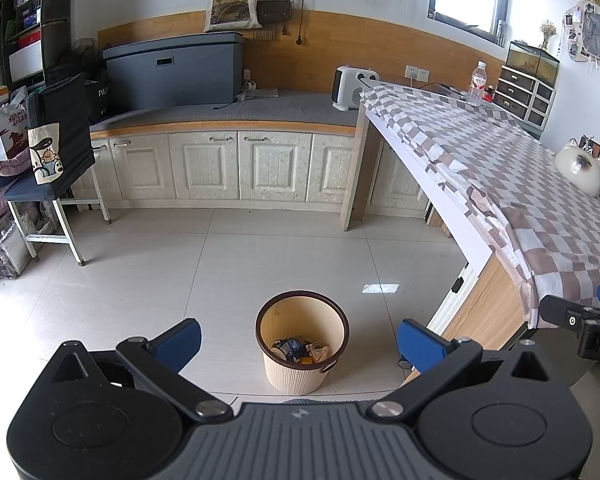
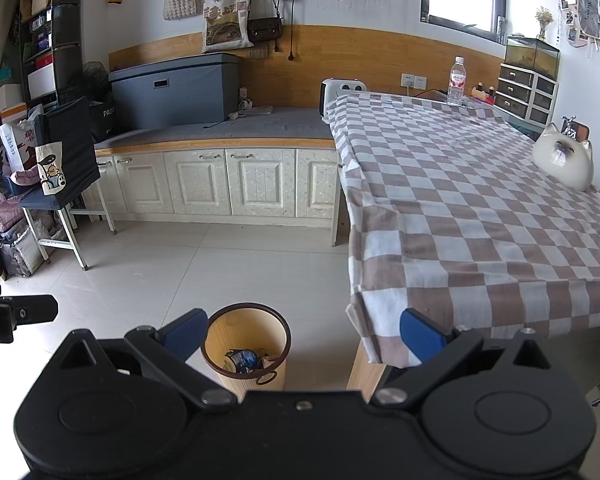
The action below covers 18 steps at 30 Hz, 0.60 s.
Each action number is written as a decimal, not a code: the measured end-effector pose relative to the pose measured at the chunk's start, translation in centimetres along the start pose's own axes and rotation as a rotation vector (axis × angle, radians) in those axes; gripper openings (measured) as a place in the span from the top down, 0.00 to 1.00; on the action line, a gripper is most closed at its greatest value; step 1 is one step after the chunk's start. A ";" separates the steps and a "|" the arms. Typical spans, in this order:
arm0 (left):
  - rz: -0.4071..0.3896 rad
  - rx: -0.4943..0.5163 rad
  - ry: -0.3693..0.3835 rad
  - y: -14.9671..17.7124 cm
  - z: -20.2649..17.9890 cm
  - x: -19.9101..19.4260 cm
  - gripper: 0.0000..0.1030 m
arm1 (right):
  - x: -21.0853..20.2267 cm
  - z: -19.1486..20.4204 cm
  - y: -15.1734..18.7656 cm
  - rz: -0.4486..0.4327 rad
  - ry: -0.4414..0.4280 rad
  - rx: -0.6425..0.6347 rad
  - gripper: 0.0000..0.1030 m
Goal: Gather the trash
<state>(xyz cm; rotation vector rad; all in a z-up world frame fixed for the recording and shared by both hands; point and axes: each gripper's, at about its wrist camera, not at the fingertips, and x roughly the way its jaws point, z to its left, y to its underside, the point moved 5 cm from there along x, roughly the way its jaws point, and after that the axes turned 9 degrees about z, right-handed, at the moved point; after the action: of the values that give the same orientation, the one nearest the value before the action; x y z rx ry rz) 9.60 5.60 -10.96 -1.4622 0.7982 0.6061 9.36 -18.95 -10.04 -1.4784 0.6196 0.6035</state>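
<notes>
— Two claws: how do they stand?
— Left claw (image 1: 299, 340) and right claw (image 2: 303, 332) both spread apart, empty.
— And the trash?
— Inside the beige ribbed round bin with dark rim (image 1: 300, 372), on the tiled floor (image 1: 148, 280) beside the checked-cloth table (image 2: 480, 216).

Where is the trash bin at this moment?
The trash bin stands on the tiled floor just left of the checkered-cloth table, low centre in both wrist views, with some trash already inside.
</notes>
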 end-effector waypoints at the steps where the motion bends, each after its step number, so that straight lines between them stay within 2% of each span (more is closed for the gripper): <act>1: 0.000 -0.001 0.000 0.0 0.0 0.0 0.00 | 0.0 0.0 0.0 0.000 0.000 0.000 0.00; 18: 0.000 -0.001 0.000 0.1 -0.1 0.0 0.00 | 0.0 -0.2 0.0 0.001 0.000 0.002 0.00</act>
<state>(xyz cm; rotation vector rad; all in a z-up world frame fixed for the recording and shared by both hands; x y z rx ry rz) 9.53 5.50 -11.03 -1.4626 0.7979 0.6063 9.31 -19.13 -10.04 -1.4767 0.6206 0.6037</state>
